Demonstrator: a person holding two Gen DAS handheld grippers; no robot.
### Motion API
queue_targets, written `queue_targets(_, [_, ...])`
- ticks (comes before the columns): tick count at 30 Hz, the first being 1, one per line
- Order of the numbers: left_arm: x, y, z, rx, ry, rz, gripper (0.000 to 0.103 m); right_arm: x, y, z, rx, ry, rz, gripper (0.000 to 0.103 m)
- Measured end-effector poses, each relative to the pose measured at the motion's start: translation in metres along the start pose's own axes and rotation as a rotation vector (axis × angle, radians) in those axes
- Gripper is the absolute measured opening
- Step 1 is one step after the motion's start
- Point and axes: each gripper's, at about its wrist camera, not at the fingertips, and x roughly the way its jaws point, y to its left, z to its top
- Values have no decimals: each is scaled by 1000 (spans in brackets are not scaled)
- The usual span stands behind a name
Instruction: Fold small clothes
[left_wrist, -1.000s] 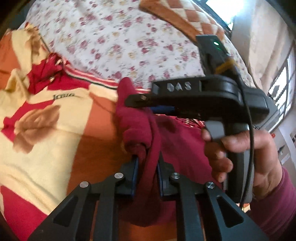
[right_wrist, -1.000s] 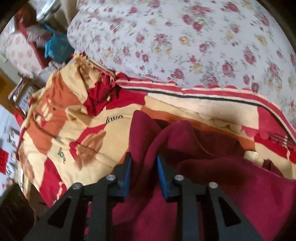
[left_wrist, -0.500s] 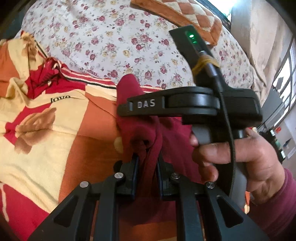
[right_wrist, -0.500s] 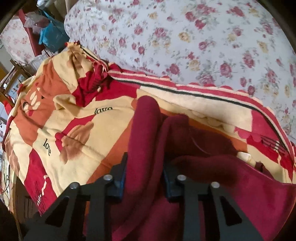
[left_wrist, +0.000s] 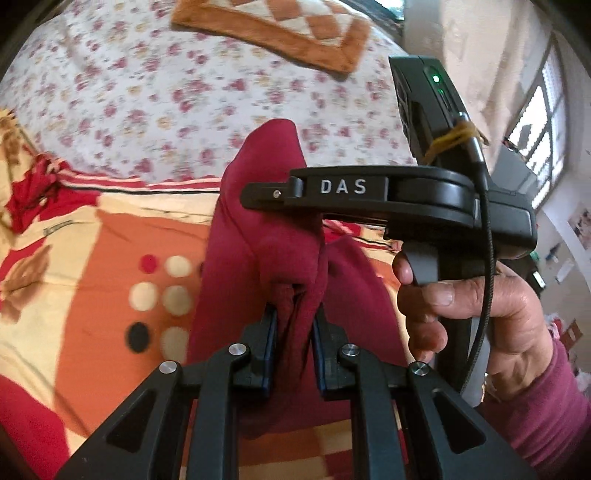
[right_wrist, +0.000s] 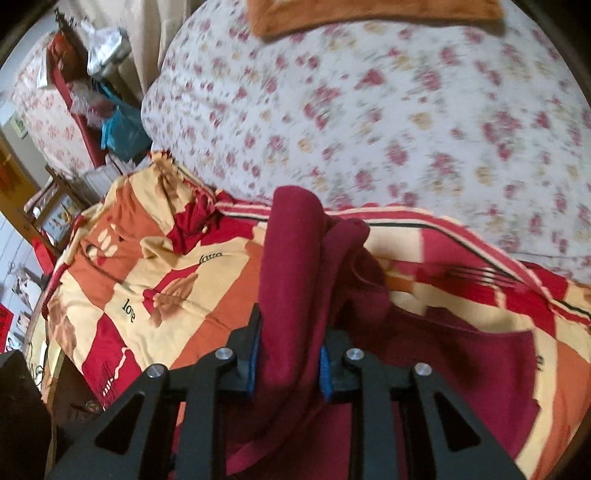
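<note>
The left gripper (left_wrist: 293, 332) is clamped on a bunched fold of the maroon garment (left_wrist: 266, 236). The right gripper (right_wrist: 290, 343), its jaws having just been closing, pinches another fold of it above the patterned blanket (right_wrist: 155, 266).

Flowered sheet (right_wrist: 406, 122) motion-blurred in both views. Orange checked mat (left_wrist: 280, 33) cut off by top edge. Red garment (left_wrist: 273, 236) lower part hidden behind left tool (left_wrist: 293, 332) frame; fabric folds covered right tool (right_wrist: 290, 339) pads. Small print on blanket (left_wrist: 92, 258) smeared in left view. Room clutter (right_wrist: 96, 110) past bed too small to identify.
</note>
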Motion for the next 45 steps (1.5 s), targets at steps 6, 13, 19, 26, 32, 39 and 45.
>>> queue_targets(6, [22, -46, 2, 50, 59, -52, 0, -43, -48, -23, 56, -26, -26, 23])
queue_targets(13, [61, -98, -9, 121, 149, -78, 0, -73, -113, -62, 155, -36, -41, 22])
queue_targets(19, [89, -114, -22, 137, 213, -59, 0, -72, -155, -92, 231, -16, -63, 22])
queue_targets(26, [60, -94, -15, 54, 248, -87, 15, -62, -179, -110, 295, -1, -110, 38])
queue_targets(32, [25, -66, -2, 98, 132, 43, 24, -106, -142, -116, 180, -84, -234, 42])
queue_targets(39, [54, -26, -20, 47, 189, 178, 24, -104, -79, -144, 14, -29, -151, 42])
queue_targets(45, [56, -17, -40, 31, 179, 229, 24, -88, -86, -180, -37, 37, -331, 35])
